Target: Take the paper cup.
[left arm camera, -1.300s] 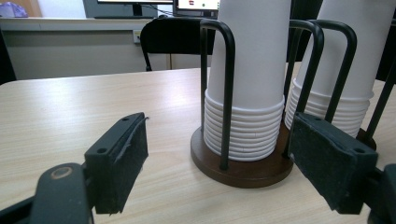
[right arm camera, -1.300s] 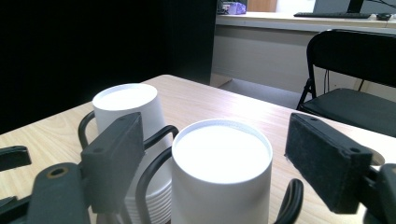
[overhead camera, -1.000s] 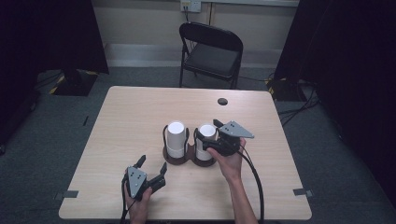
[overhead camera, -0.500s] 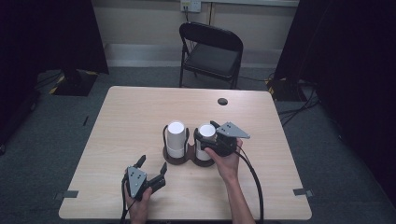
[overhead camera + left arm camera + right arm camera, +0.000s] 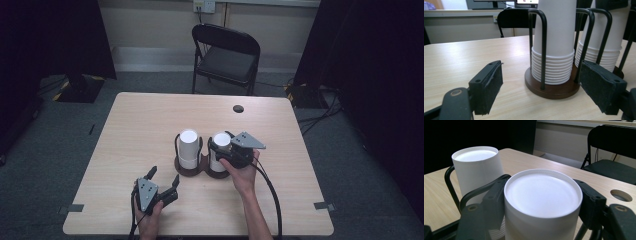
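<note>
Right claw (image 5: 541, 202) is around the top of the right cup stack (image 5: 220, 150), jaws on either side of the upside-down top cup (image 5: 543, 195). In the right gripper view both pads sit at the cup wall just below the rim. They look closed on it, though real contact pressure is hard to judge from here.

Left claw (image 5: 549, 90) is released, jaws spread wide and holding nothing. It rests low on the table (image 5: 125, 130) near the front edge, aimed at the left cup stack (image 5: 554, 37) and its wooden base (image 5: 551, 88).

Both stacks stand upside-down in a black wire holder (image 5: 176, 142) at mid-table, side by side and close together.

My take on doing the step well:
- Grip light. Paper cup walls likely buckle if squeezed.
- Lift straight up along the wire hoops, without tilting, or the cup may snag a hoop or drag the next one with it.
- Left claw could pin the base if the holder starts lifting.

Hard to make out:
- Whether only the top cup is pinched or the one under it too. The hand and claw cover that seam in the high view.
- The lower right stack is cut off in the right gripper view.
- Tops of both stacks are cropped in the left gripper view.
</note>
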`<state>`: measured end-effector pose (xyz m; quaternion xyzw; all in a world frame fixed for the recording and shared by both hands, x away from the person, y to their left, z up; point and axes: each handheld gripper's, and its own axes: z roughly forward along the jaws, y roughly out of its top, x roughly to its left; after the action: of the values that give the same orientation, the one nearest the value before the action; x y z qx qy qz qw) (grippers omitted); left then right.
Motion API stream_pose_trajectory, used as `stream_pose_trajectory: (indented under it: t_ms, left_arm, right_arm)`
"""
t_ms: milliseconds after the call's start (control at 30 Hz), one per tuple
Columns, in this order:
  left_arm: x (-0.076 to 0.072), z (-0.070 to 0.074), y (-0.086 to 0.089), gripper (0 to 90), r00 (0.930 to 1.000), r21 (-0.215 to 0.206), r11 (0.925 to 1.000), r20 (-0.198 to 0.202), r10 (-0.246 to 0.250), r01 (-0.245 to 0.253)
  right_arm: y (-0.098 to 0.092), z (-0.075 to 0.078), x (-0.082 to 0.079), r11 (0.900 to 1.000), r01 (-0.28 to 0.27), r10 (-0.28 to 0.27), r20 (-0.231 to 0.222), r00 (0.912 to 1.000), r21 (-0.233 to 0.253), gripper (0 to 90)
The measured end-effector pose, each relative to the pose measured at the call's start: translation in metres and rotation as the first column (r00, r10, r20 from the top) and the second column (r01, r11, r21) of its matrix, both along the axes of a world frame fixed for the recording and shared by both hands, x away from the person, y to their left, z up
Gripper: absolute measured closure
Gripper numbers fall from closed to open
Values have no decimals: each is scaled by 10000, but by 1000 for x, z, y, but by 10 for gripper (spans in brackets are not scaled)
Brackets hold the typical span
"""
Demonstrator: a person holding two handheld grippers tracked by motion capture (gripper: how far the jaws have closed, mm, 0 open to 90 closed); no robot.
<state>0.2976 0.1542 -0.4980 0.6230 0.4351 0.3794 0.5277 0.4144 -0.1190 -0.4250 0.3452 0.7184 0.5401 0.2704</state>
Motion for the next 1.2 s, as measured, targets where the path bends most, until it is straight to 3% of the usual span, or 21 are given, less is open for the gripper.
stream_pose_trajectory:
  t_ms: [300, 433, 567, 800, 1033, 1200]
  left_arm:
    - [1, 0, 0, 191, 10000, 91, 9999, -40, 52, -51]
    - [2, 1, -2, 226, 9993, 338, 9988, -101, -355, 358]
    - [3, 1, -3, 186, 9991, 462, 9981, -165, -390, 397]
    - [2, 0, 2, 211, 9999, -100, 9999, -92, -116, 115]
    - [3, 1, 0, 197, 9995, 168, 9996, -219, -213, 217]
    - [4, 1, 1, 194, 9996, 51, 9999, -264, -137, 139]
  right_arm:
    - [-1, 4, 0, 10000, 33, -34, 63, 10000, 65, 333]
    - [-2, 8, 0, 9999, 41, -42, 118, 9999, 121, 334]
    - [-2, 13, -1, 9999, 60, -64, 253, 9997, 156, 334]
    - [-4, 19, -2, 9994, 69, -82, 356, 9993, 351, 335]
    - [-6, 26, -3, 9987, 115, -135, 399, 9991, 495, 335]
    - [-7, 34, -5, 9980, 85, -118, 534, 9985, 625, 335]
